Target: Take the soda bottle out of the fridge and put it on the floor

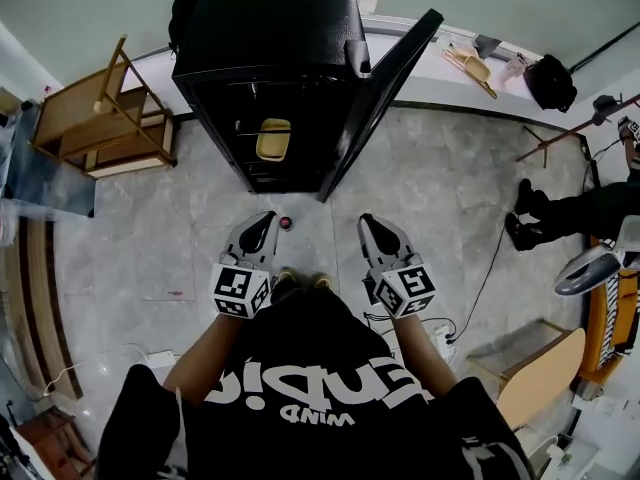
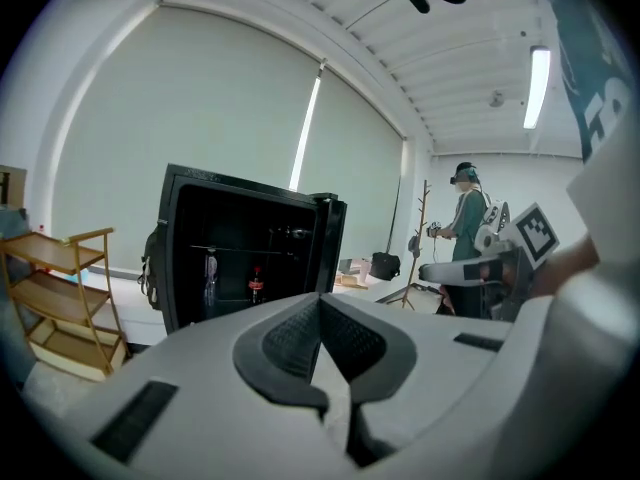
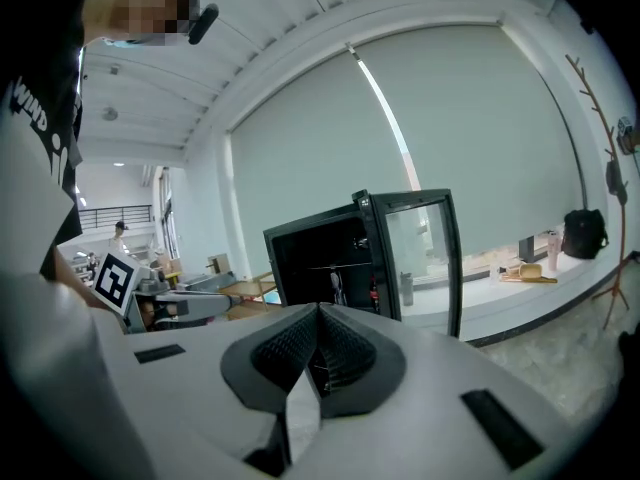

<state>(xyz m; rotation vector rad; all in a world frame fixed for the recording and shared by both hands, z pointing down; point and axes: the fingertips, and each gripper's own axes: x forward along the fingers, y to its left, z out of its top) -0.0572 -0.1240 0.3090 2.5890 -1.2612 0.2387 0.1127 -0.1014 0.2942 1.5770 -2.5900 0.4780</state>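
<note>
Looking steeply down, the head view shows a person facing a black fridge [image 1: 262,43]. Its door [image 1: 385,93] is swung out to the right, which leaves the shelves open to reach. The left gripper [image 1: 266,218] and right gripper [image 1: 367,221] are held side by side ahead of the body, both aimed at the opening. A small red-topped thing [image 1: 286,222] stands on the floor [image 1: 440,198] just beside the left gripper's tip. It is probably a bottle seen from above, though that is unclear.

In the left gripper view, the jaws are pressed together with nothing between them. Beyond them, a soda bottle [image 2: 256,284] with a red label stands on a fridge shelf near a clear bottle [image 2: 210,278].

In the right gripper view, the jaws also meet and are empty. The soda bottle [image 3: 374,293] shows inside the fridge, behind the glass door.
</note>
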